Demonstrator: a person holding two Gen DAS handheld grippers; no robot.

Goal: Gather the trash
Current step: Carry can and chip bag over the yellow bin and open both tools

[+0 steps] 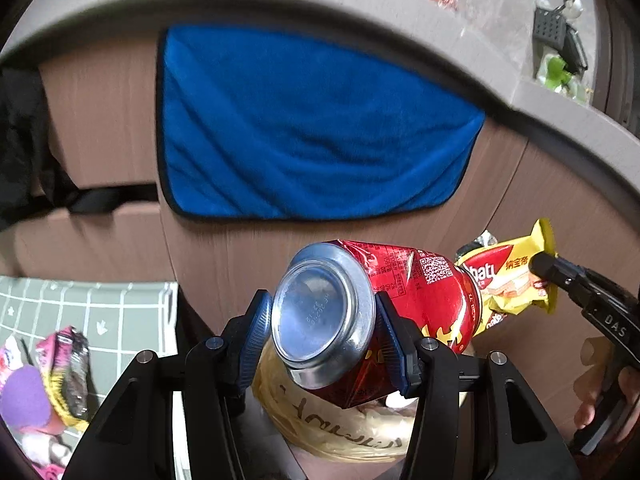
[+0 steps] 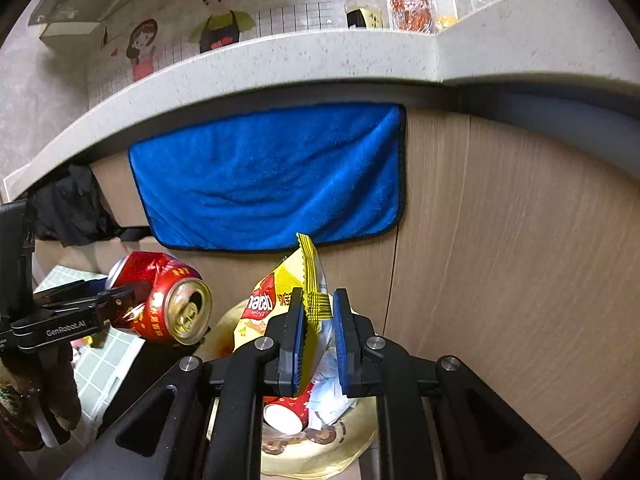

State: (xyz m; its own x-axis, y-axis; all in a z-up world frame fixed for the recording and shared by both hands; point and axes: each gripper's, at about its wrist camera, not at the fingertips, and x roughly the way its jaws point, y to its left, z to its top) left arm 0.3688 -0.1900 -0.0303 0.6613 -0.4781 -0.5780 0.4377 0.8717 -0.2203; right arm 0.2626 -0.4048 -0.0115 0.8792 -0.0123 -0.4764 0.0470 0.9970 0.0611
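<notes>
Left wrist: left tool (image 1: pixel 324 324) clamped on dented can (image 1: pixel 360 316); right tool (image 2: pixel 318 336) pinches yellow wrapper (image 2: pixel 296 296). Both hang above the bin (image 2: pixel 320 452), below the blue towel (image 1: pixel 304 128).

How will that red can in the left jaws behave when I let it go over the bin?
The red can looks dented and opened, so probably empty and light. Held sideways over the yellow-lined bin, it should fall in. Being round, it may roll off the trash already inside.
</notes>
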